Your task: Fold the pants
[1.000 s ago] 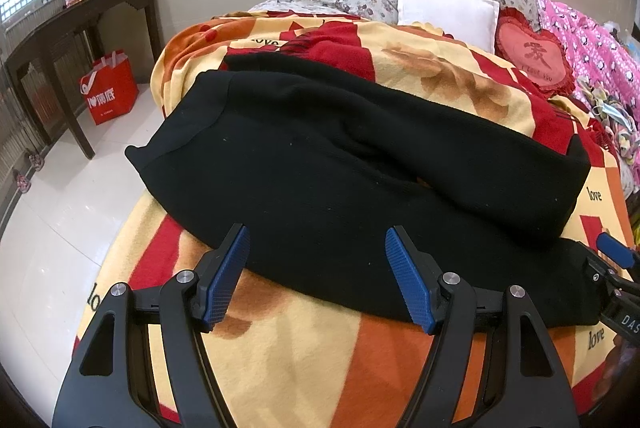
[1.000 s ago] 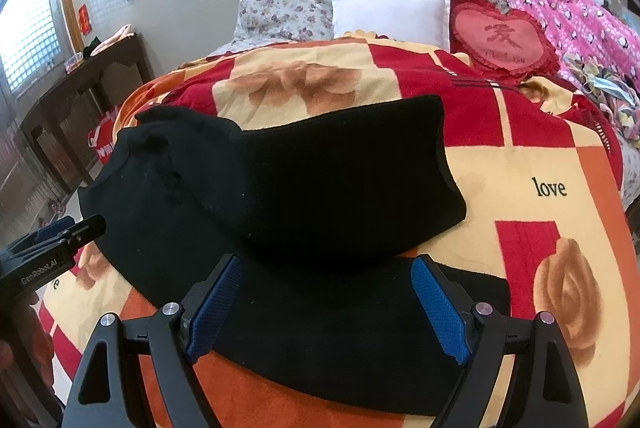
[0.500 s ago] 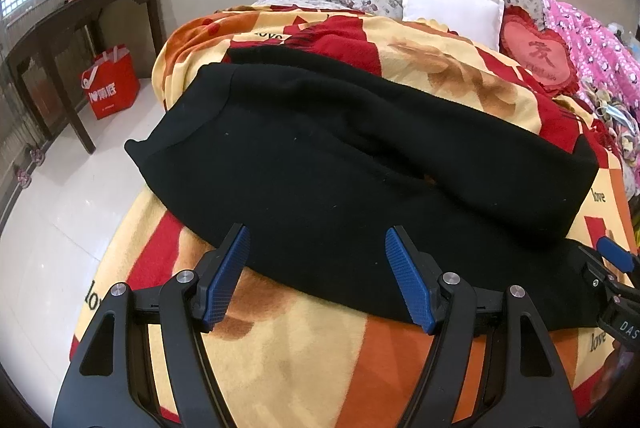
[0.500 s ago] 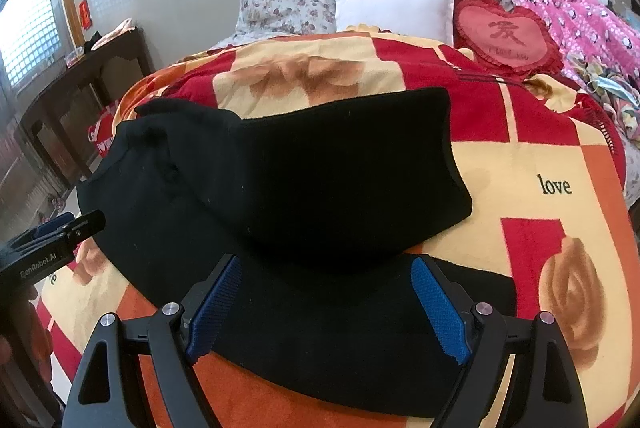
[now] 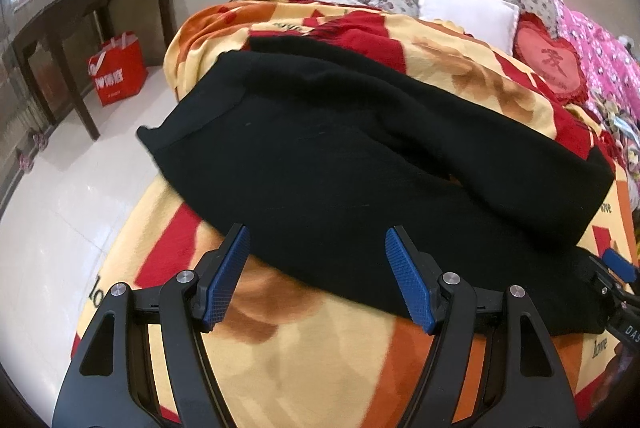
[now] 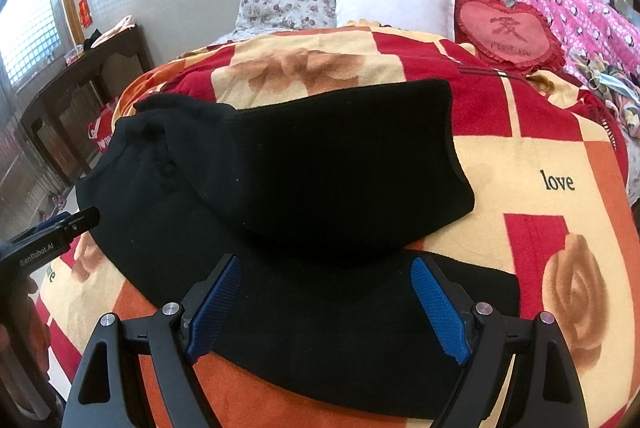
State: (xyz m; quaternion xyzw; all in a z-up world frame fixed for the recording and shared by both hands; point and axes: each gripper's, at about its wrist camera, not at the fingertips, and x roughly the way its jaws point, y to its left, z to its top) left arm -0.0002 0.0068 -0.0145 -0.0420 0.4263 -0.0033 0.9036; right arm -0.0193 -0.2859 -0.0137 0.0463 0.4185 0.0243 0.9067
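Pants (image 5: 360, 164): spread across blanket (image 5: 304, 356), legs overlapped.
Left gripper (image 5: 318, 274): held wide open, nothing gripped.
Right gripper (image 6: 326, 304): held wide open, nothing gripped.

black pants (image 5: 340, 164) lie spread across a red, orange and cream blanket (image 5: 312, 356) on a bed. the left tool (image 5: 318, 278) hovers wide apart at their near edge. the right tool (image 5: 616, 268) peeks in at far right.

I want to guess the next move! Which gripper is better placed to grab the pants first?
Probably the right hand-held gripper: its open fingers already straddle the near leg of the black pants. The left hand-held gripper, also open, sits at their near edge, partly over the blanket.
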